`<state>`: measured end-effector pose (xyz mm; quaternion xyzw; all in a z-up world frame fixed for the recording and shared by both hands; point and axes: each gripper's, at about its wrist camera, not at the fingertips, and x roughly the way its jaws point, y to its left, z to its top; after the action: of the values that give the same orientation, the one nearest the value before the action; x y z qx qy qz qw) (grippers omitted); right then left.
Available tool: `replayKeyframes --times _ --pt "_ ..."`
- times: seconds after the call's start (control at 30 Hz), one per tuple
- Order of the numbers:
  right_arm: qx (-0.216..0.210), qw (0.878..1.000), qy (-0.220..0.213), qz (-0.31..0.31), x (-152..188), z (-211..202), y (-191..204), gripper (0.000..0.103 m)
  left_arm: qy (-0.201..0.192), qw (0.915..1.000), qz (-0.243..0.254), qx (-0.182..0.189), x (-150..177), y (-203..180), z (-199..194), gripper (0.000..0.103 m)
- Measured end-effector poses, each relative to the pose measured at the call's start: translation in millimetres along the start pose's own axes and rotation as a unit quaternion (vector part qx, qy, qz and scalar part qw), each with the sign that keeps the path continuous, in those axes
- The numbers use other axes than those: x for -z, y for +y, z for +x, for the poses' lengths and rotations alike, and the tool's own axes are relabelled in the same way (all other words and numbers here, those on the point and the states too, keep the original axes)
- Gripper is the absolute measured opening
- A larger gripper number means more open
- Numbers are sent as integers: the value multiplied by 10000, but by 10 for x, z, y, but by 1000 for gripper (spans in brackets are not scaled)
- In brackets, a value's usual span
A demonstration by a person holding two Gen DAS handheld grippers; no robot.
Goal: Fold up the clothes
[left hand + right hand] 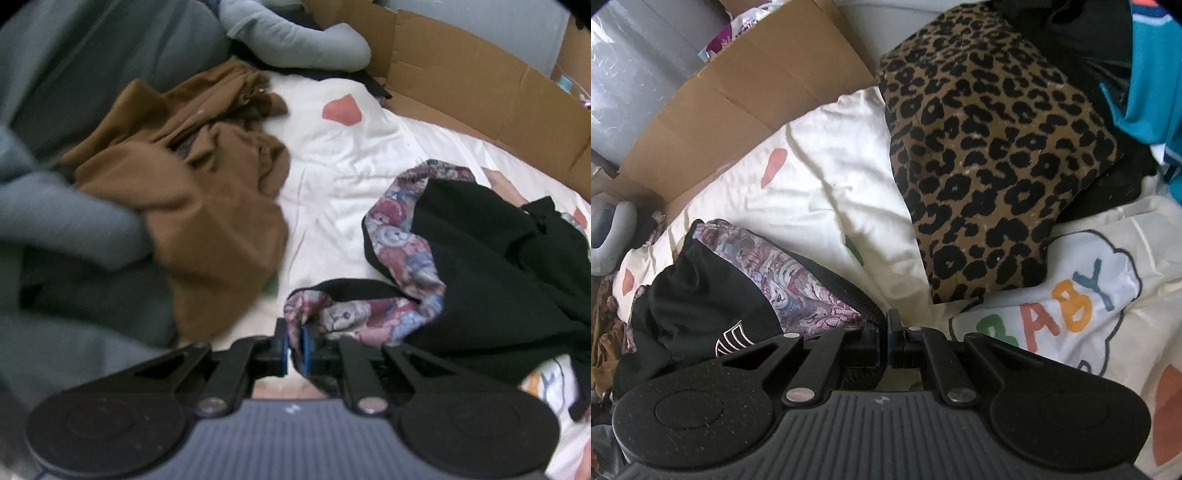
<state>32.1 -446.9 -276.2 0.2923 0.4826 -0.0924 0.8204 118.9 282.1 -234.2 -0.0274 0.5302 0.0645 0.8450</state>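
A: What is the left gripper (294, 345) doing?
B: It is pinching the teddy-print lining of the black garment (491, 273), its blue pads almost together on the fabric.
A: And the right gripper (882, 341)?
B: Its jaws are sitting nearly closed on the garment's black hem, just beside the patterned lining.
A: Where is the garment lying?
B: It is sprawling crumpled on the white bedsheet (332, 177), between a brown garment (192, 184) and a leopard-print cloth (990, 155), with a cardboard box (461, 74) standing behind.
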Motion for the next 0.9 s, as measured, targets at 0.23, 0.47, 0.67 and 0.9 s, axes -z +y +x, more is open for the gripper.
replayKeyframes --times 0.23,0.47,0.67,0.9 --pt "-46 9999 -69 -132 6 -274 7 1 60 9996 -276 -70 322 146 -476 7" --pt "-114 9996 -95 -232 94 -542 16 1 -29 9992 -406 12 570 302 -996 7" --pt "-168 9991 -249 -291 109 -774 45 1 -127 9983 -550 116 733 401 -1437 7" --pt "-204 9987 -332 -327 127 -1019 62 1 -100 9975 -687 159 982 419 -1738 7"
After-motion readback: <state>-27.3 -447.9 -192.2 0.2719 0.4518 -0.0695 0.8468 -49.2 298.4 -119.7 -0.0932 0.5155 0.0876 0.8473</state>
